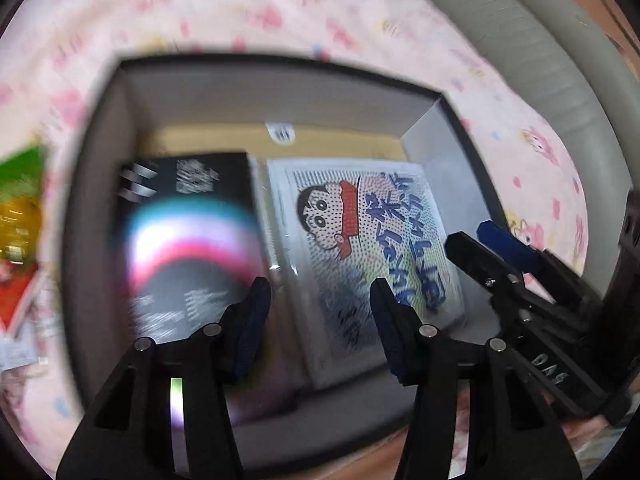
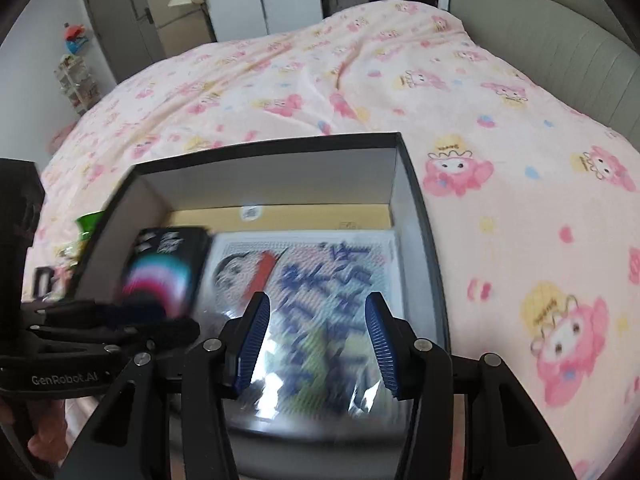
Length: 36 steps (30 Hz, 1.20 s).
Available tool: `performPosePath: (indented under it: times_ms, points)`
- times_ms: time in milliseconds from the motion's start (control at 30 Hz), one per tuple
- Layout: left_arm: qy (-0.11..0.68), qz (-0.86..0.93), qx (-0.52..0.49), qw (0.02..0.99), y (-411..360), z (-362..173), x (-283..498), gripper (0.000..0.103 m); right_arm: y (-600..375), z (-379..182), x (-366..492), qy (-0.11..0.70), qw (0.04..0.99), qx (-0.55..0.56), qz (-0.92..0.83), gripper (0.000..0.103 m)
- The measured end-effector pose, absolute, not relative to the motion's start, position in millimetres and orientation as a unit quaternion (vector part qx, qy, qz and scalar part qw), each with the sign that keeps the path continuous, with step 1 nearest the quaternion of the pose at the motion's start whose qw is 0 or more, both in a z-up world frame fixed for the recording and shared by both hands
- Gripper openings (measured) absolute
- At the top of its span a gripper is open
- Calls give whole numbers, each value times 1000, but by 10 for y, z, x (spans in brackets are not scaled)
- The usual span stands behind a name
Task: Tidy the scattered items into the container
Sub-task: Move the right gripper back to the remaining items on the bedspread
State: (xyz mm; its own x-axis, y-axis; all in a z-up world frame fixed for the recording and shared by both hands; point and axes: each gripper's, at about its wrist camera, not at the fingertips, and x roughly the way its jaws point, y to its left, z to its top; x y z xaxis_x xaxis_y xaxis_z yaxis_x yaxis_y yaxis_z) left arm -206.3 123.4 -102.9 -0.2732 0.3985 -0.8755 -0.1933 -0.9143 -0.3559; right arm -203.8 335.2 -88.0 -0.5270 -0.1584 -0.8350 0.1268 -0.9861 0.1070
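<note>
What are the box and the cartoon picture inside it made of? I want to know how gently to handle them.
The box looks like stiff cardboard: thin straight walls, matte dark outside, pale grey inside. The cartoon picture seems to be a dotted board in clear glossy plastic wrap, judging by the bright glare and crinkles near the right gripper; the board's own material is unclear.
</note>
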Motion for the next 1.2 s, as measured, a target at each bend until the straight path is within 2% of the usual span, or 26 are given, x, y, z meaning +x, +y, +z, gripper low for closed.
performPosePath:
  times_ms: [233,367,600,867,1200]
  points:
    - [-68,847,-493,184,1139,-452,-1243,55,3065,-489,-1443,-1,89,440,-894,46]
    - [-72,849,-486,195,829,-255,-1089,55,2996,-297,-1109,-10,87,424,-901,46]
    - [-55,851,-483,199,725,-232,-728,55,2879,-231,-644,-33,109,427,-897,46]
    - [-90,852,-482,183,236,-162,-482,55,2439,-239,-480,-39,166,440,-882,46]
    - [-137,867,-472,77,-1105,-233,-331,60,1261,-316,-572,11,262,447,-856,45]
